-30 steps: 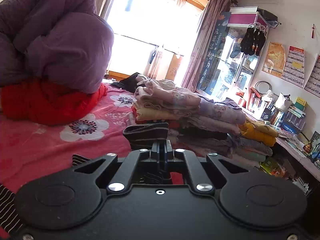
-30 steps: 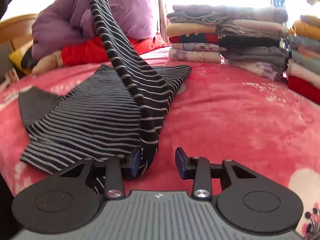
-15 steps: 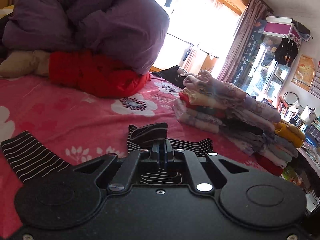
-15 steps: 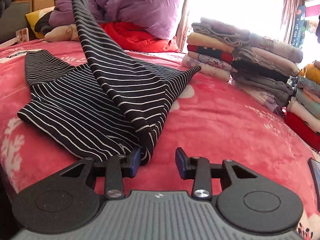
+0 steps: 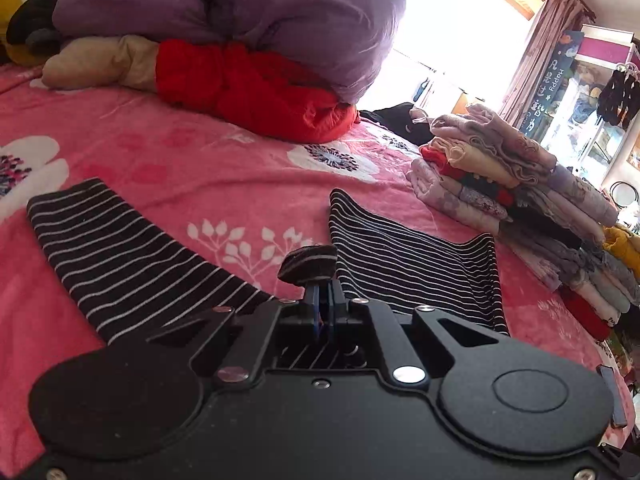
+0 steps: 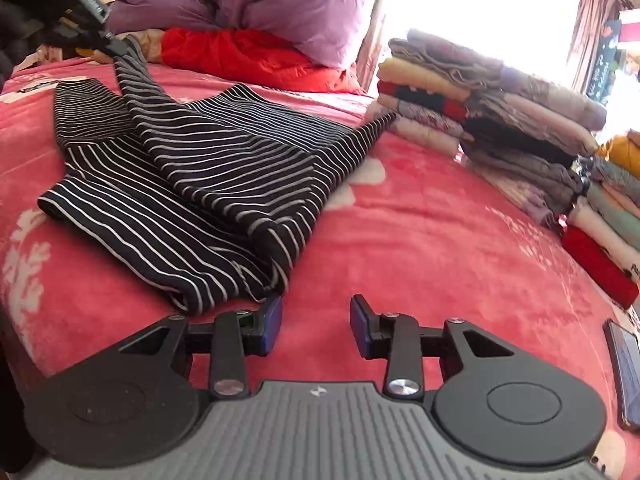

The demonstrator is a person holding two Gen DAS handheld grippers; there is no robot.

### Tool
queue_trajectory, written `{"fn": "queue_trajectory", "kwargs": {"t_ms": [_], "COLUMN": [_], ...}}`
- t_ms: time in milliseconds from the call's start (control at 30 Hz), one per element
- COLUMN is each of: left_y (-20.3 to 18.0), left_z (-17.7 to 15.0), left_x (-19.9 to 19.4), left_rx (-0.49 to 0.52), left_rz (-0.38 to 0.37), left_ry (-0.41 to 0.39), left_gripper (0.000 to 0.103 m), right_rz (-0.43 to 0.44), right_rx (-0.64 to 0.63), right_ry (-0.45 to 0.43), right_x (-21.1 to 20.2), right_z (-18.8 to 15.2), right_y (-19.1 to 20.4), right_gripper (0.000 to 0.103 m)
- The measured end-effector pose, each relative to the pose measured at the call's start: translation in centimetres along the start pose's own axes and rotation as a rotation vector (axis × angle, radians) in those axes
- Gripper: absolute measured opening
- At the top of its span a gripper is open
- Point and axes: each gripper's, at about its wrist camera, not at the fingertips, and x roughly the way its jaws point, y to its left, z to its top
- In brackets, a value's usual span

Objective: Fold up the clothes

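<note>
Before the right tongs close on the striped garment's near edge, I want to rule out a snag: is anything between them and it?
Nothing visible: the open right tongs sit just short of the striped garment, only bare pink blanket between.

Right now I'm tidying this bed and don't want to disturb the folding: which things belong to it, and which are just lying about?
Part of the job:
- striped garment, one end pinched in the shut left gripper
- right gripper, open beside its hem
- stack of folded clothes

Just lying about:
- purple duvet
- red quilt
- phone
- pink blanket
</note>
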Motion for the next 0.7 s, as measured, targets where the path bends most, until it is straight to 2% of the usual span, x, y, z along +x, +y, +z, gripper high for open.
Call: {"fn": "queue_trajectory", "kwargs": {"t_ms": [167, 267, 333, 367, 433, 500, 533, 567, 633, 700], "left_y": [1.2, 1.3, 1.4, 1.4, 1.3, 1.3, 1.2, 0.9, 0.3, -1.6], "left_z": [-0.6, -0.6, -0.6, -0.7, -1.0, -1.3, -1.3, -1.1, -0.6, 0.5], "left_x": [-0.3, -0.9, -0.9, -0.6, 0.0, 0.8, 0.9, 0.6, -0.1, -0.4], "left_rx": [-0.027, -0.032, -0.03, -0.02, 0.007, 0.024, 0.041, 0.062, 0.104, 0.16], "left_rz": [0.005, 0.004, 0.011, 0.027, 0.057, 0.101, 0.166, 0.203, 0.272, 0.282], "left_ry": [0.005, -0.008, -0.007, 0.003, 0.029, 0.077, 0.075, 0.056, 0.015, -0.021], "left_gripper": [0.003, 0.003, 0.003, 0.003, 0.003, 0.005, 0.013, 0.017, 0.019, 0.02], "right_rz": [0.023, 0.043, 0.079, 0.093, 0.107, 0.14, 0.158, 0.157, 0.157, 0.135], "right_rx": [0.057, 0.141, 0.166, 0.169, 0.166, 0.185, 0.182, 0.178, 0.176, 0.145], "right_ry": [-0.055, -0.161, -0.199, -0.209, -0.188, -0.11, -0.049, -0.023, -0.041, -0.082], "right_x": [-1.7, -2.7, -1.9, -1.3, 0.5, 2.4, 3.2, 3.6, 3.0, 2.0], "right_z": [0.7, 1.5, 2.3, 2.7, 3.1, 2.9, 2.7, 2.5, 2.8, 3.3], "right_y": [-0.8, -1.7, -1.9, -1.8, -1.5, -1.2, -0.9, -0.8, -0.8, -0.5], "right_gripper": [0.038, 0.038, 0.038, 0.034, 0.029, 0.029, 0.029, 0.029, 0.029, 0.029]}}
